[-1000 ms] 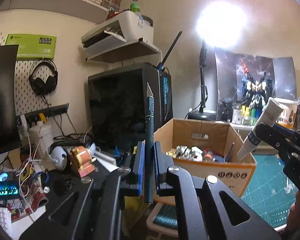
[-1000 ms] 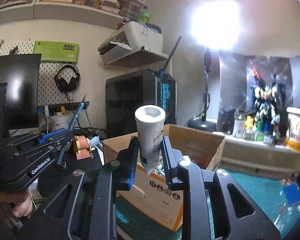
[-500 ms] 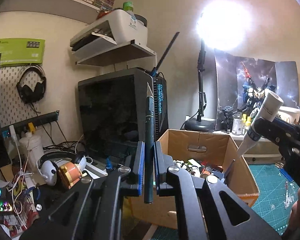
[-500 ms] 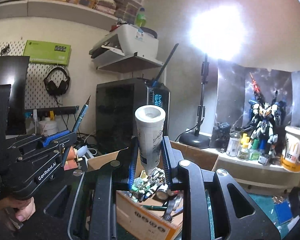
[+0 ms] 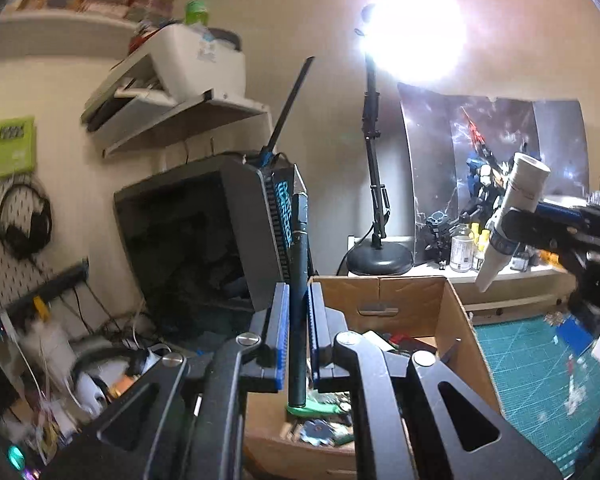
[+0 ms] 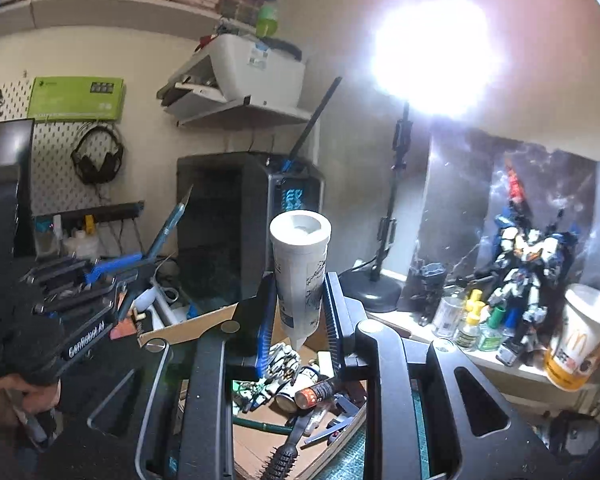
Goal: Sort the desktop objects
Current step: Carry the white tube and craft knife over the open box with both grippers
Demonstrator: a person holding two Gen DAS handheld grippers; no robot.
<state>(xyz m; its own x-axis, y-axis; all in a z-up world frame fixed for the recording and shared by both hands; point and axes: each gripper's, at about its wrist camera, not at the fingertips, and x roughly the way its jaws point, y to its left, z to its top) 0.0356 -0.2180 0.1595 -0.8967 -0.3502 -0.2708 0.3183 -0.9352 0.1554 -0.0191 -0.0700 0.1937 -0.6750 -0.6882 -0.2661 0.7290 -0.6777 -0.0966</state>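
My left gripper (image 5: 299, 312) is shut on a dark craft knife (image 5: 299, 280), held upright with its blade up, over the near left part of an open cardboard box (image 5: 456, 332). My right gripper (image 6: 299, 312) is shut on a white tube (image 6: 300, 276), nozzle down, above the same box (image 6: 188, 324). The box holds several small items, among them a hairbrush (image 6: 284, 456) and a small can (image 6: 316, 390). The tube and right gripper also show at the right of the left wrist view (image 5: 512, 220). The knife and left gripper also show at the left of the right wrist view (image 6: 168, 228).
A black PC tower (image 5: 204, 232) stands just behind the box. A desk lamp (image 5: 376, 184) shines brightly behind. A robot figure (image 6: 528, 248), small bottles (image 6: 472, 320) and a paper cup (image 6: 580, 340) stand on a ledge at right. A green cutting mat (image 5: 540, 376) lies right of the box.
Both grippers have moved forward and higher over the box, so its inside now shows below the tube. Each still holds its object.
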